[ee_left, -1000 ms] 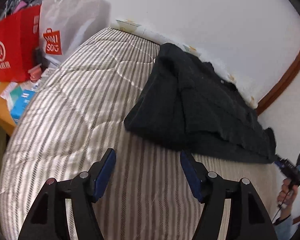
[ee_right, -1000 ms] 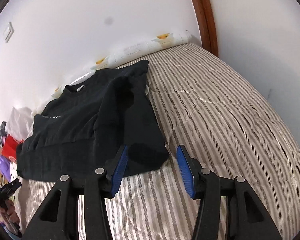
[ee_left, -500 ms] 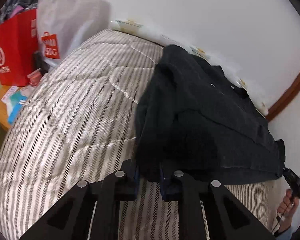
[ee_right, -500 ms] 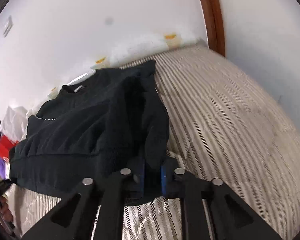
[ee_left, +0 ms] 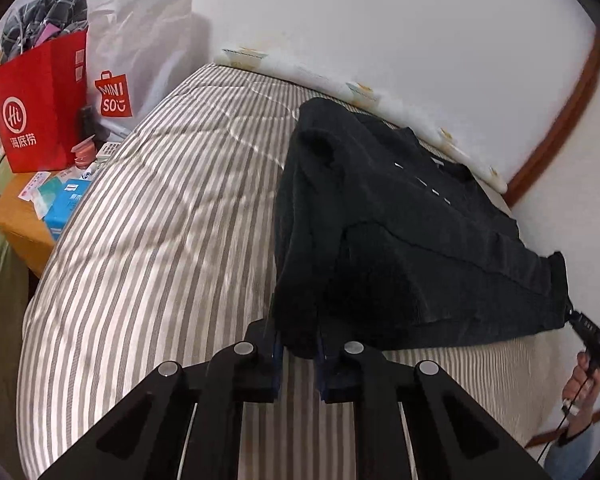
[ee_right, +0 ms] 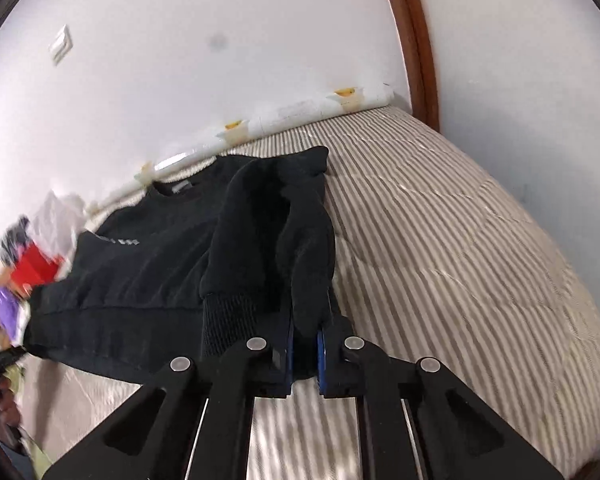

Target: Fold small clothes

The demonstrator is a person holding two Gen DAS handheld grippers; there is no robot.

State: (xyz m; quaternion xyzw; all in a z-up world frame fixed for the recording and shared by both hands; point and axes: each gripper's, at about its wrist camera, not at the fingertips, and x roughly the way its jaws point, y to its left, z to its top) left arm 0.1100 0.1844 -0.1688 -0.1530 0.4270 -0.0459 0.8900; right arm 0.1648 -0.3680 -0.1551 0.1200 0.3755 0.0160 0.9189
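— Sweater (ee_left: 400, 232), black, lies on the striped bed (ee_left: 160, 240) close to the wall, collar toward the wall, hem toward us. Where do the claws sit?

— The left gripper (ee_left: 298, 354) is clamped on a fold of dark cloth at the near left corner; its jaws have just closed and the blue pads pinch the fabric between them. The right gripper (ee_right: 304, 354) has done the same at the near right corner, next to the ribbed cuff (ee_right: 228, 320).

— Why both near corners?

— Probably so the bottom edge comes up as one straight line and can be carried toward the collar without bunching.

— Anything in the way?

— Not on the bed. The red bag (ee_left: 40, 108) and white bag (ee_left: 140, 56) stand off to the side, well apart. One worry: each pinch looks thick, so a sleeve may be caught along with the hem.
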